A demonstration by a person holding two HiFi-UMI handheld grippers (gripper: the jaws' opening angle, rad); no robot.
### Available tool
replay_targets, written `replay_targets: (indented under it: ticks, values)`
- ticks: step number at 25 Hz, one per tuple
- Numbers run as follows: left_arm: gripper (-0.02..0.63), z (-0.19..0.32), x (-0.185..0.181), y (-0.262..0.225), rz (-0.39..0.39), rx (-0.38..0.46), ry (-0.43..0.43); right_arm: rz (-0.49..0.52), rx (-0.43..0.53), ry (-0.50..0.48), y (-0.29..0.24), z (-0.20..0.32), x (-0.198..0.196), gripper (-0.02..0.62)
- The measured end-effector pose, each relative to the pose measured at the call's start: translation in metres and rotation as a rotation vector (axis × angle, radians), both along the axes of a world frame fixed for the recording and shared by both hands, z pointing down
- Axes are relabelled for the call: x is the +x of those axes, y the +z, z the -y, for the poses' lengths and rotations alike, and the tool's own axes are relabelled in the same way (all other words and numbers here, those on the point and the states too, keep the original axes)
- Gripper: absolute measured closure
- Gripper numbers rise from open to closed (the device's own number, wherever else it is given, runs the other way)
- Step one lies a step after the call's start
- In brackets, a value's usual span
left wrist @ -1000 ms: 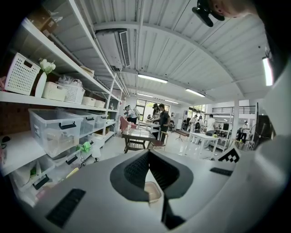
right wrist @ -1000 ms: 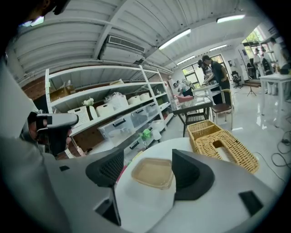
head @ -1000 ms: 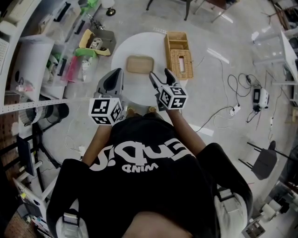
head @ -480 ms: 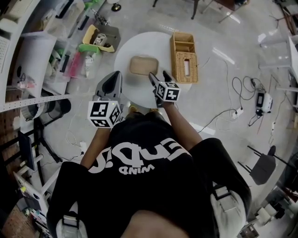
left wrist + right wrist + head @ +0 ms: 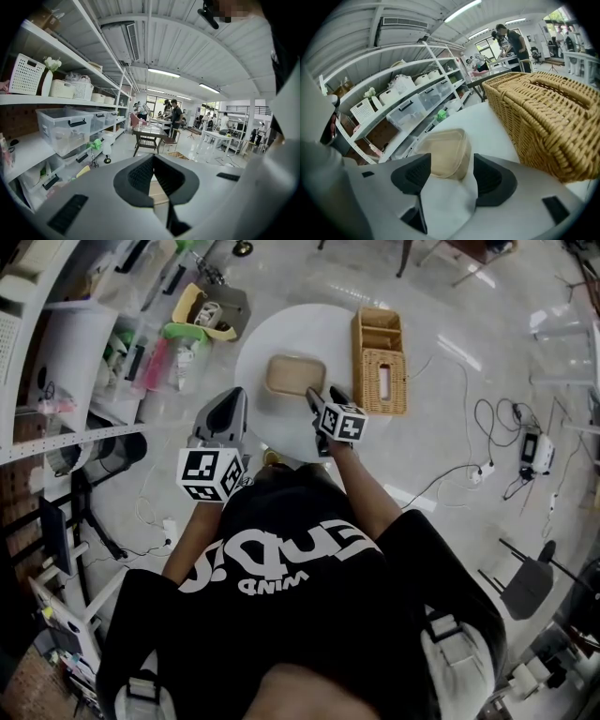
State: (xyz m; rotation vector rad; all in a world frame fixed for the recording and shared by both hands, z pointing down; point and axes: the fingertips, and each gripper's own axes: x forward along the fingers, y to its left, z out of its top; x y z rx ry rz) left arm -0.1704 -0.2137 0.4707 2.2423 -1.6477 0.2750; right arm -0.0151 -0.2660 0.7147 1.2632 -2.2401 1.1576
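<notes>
A tan lidded container (image 5: 292,373) lies on the round white table (image 5: 281,329). My right gripper (image 5: 322,397) is open at its near edge. In the right gripper view the container (image 5: 443,151) has its near end between the two spread jaws of the right gripper (image 5: 450,172), and I see no contact. A wicker basket (image 5: 543,112) stands close on the right, also in the head view (image 5: 380,348). My left gripper (image 5: 225,411) hangs shut off the table's left edge, holding nothing. In the left gripper view its pads meet at the tip (image 5: 153,159).
White shelving (image 5: 56,101) with plastic bins (image 5: 65,133) runs along the left. Green and yellow items (image 5: 192,324) lie on the floor by the table. Cables and a power strip (image 5: 483,418) trail on the floor to the right. People stand at tables (image 5: 171,117) far off.
My right gripper has moved forward over the table, up to the tan container, and the wicker basket now looms large beside it. The left gripper has barely moved.
</notes>
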Motion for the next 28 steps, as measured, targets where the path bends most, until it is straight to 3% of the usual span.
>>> replay_targets:
  ticks: [12, 16, 28]
  values:
    - [0.606, 0.004, 0.001, 0.005, -0.001, -0.018, 0.001, 0.034, -0.056, -0.045, 0.013, -0.005, -0.005, 0.371]
    - [0.606, 0.004, 0.001, 0.007, 0.001, -0.024, 0.0, 0.014, -0.045, -0.067, 0.01, -0.007, -0.005, 0.406]
    - [0.606, 0.002, 0.011, 0.004, -0.009, -0.01, 0.013, -0.036, -0.051, -0.074, 0.005, -0.011, 0.005, 0.421]
